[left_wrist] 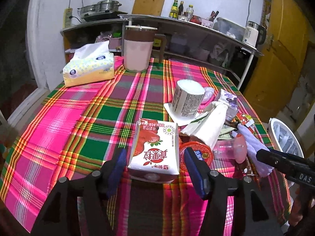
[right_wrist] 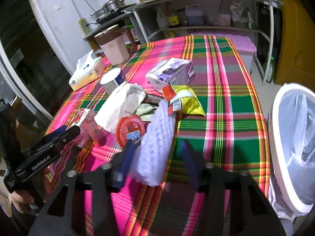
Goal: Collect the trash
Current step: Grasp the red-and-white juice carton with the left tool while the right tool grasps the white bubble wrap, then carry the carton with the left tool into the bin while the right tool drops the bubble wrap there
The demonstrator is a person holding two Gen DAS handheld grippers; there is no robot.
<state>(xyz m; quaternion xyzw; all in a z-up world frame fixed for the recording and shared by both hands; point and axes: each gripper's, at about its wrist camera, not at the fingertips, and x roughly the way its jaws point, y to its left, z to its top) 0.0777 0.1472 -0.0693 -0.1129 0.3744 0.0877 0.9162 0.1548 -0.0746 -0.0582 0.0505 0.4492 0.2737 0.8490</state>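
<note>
Reaching over a plaid table strewn with trash, one gripper on each side of the pile.

Left gripper has its jaws wide, one on either side of a strawberry carton lying at the near edge, pads not pressing it. Right gripper has its jaws part-way in around a lilac knobbly wad; whether the pads touch it cannot be told. Just beyond lie a red round lid, a white bag, a yellow wrapper, a purple carton and an upturned cup. A white lined bin stands beside the table on the right. A tissue pack and a jug sit at the far end.
</note>
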